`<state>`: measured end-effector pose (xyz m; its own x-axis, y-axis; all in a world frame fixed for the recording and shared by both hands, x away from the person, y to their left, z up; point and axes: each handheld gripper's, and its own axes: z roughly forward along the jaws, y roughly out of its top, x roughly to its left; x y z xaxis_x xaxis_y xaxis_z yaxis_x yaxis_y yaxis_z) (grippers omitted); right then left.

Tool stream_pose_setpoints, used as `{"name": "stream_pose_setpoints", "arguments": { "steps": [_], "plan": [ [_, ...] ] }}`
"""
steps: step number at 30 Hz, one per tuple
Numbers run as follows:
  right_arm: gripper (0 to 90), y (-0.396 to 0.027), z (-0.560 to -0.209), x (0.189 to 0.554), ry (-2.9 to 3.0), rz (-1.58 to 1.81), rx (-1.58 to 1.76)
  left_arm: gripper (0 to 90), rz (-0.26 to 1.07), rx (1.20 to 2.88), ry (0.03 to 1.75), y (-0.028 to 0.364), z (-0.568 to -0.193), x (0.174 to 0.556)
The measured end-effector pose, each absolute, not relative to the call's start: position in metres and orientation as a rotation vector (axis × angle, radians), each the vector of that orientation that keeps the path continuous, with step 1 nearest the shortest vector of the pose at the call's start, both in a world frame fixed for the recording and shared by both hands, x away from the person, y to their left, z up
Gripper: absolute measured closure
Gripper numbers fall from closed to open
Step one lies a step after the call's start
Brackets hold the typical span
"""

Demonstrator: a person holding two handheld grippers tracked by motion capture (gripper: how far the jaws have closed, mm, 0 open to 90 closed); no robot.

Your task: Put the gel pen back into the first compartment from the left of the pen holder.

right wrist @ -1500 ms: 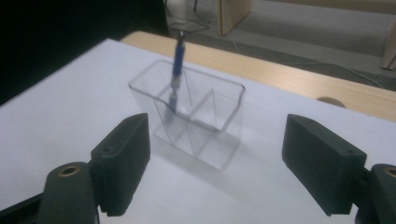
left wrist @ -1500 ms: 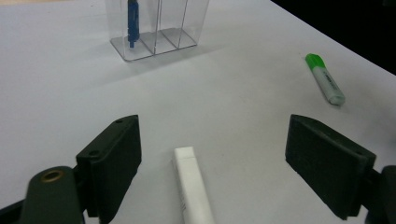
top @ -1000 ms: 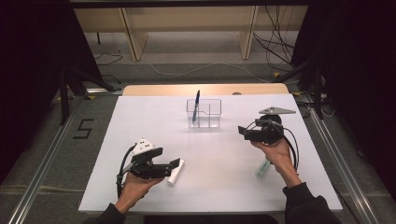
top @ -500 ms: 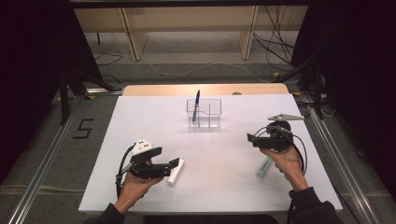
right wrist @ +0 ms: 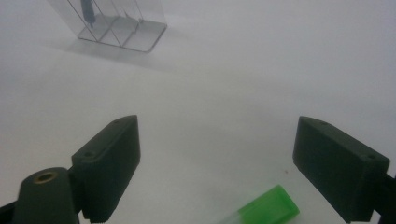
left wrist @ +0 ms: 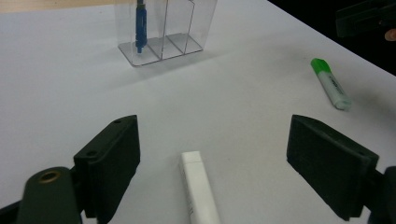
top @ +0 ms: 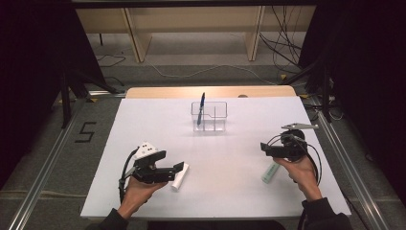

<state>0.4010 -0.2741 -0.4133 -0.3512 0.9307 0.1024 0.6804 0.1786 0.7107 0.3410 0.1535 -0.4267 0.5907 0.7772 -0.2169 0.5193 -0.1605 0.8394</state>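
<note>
1. The left gripper (top: pixel 179 167) sits at about 7 o'clock on the white table (top: pixel 230 191), jaws spread wide apart with nothing clamped between them.
2. A white marker (left wrist: pixel 200 186) lies flat on the table in the gap between those jaws, touching neither pad; in the high view it rests just beside the gripper's tip, toward 3 o'clock of it.
3. The right gripper (top: pixel 263 147) is at about 4 o'clock on the table, and its jaws have just been opening; they stand wide, gripping nothing.
4. A green-capped highlighter (right wrist: pixel 268 211) lies low between the right jaws; that view is hazy, but it seems to touch neither.
5. A clear divided holder (top: pixel 209 116) stands near 12 o'clock, well apart from both grippers.
6. A blue pen (top: pixel 201 108) leans upright in the holder's left compartment.
</note>
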Motion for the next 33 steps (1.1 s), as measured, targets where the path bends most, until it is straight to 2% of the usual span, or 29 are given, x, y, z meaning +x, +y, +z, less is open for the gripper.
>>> {"name": "stream_pose_setpoints", "arguments": {
  "steps": [33],
  "plan": [
    [13.6,-0.284,-0.432,0.389,2.136,0.824,1.629,16.7,0.313,1.831,1.063,0.152,-0.428,0.343]
  ]
}}
